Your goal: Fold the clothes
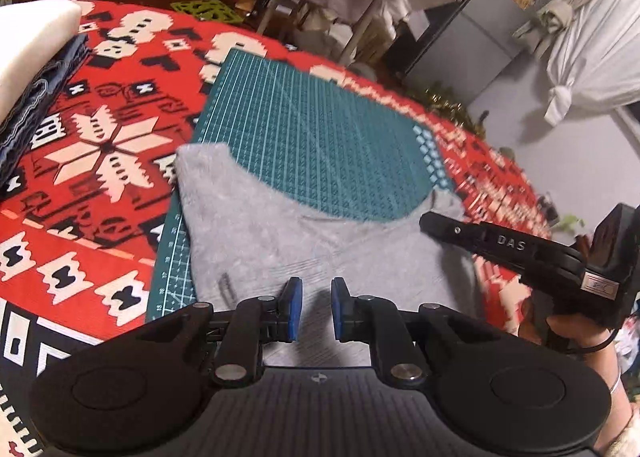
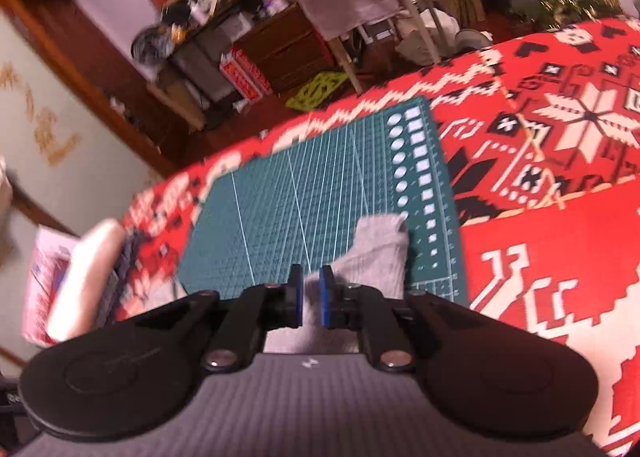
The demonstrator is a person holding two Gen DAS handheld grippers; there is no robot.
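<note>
Left wrist view, left to right: a folded stack of white and dark blue clothes [image 1: 28, 69] lies at the far left on the red patterned cloth [image 1: 100, 161] covering the table. A green cutting mat [image 1: 312, 137] lies on the cloth. A grey fuzzy garment [image 1: 280, 233] is spread across the mat's near part, one corner reaching out over the mat's left edge.

The left claw [image 1: 317, 307] hangs low over the garment, blue pads [image 1: 295, 309] narrowly apart with bare grey fabric showing in the gap; nothing gripped.

At right, the right claw [image 1: 430, 223] reaches in from the side, held by a hand [image 1: 576, 333]; its tip rests at the garment's right edge.

Right wrist view: the folded stack [image 2: 86, 277] sits at left, the mat [image 2: 304, 197] in the middle. The right claw [image 2: 313, 295] is nearly closed, and grey fabric [image 2: 376, 253] fills the slim gap between its pads, so it is pinching the garment. A narrow grey piece lies beyond on the mat.
</note>
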